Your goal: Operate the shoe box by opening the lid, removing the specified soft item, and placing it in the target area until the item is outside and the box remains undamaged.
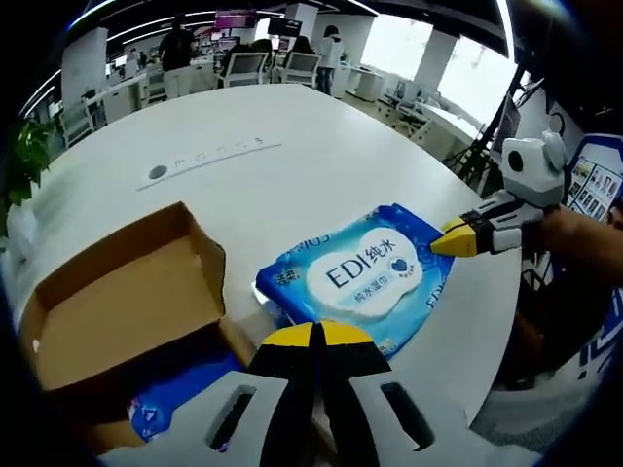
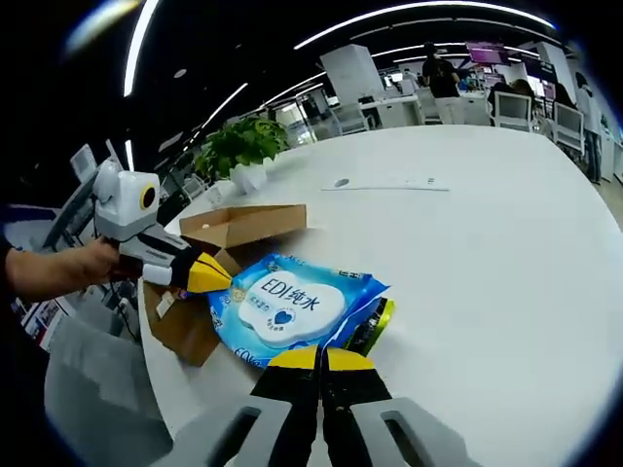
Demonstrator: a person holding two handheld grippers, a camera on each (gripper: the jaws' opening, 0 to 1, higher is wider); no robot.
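Probably an open-plan office — desks (image 1: 117,92), chairs (image 1: 243,66), strip lights (image 2: 419,12).

Open-plan office, white round table (image 1: 321,146), potted plant (image 2: 238,146), ceiling strip lights (image 2: 409,15), desks behind

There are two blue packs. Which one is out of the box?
The big wipes pack with the white label lies out on the white table. The other blue pack sits down inside the open cardboard box.

Wipes pack (image 1: 365,277) on the table (image 1: 292,165) just beside the open shoe box (image 1: 127,302), potted plant (image 2: 238,146) behind.
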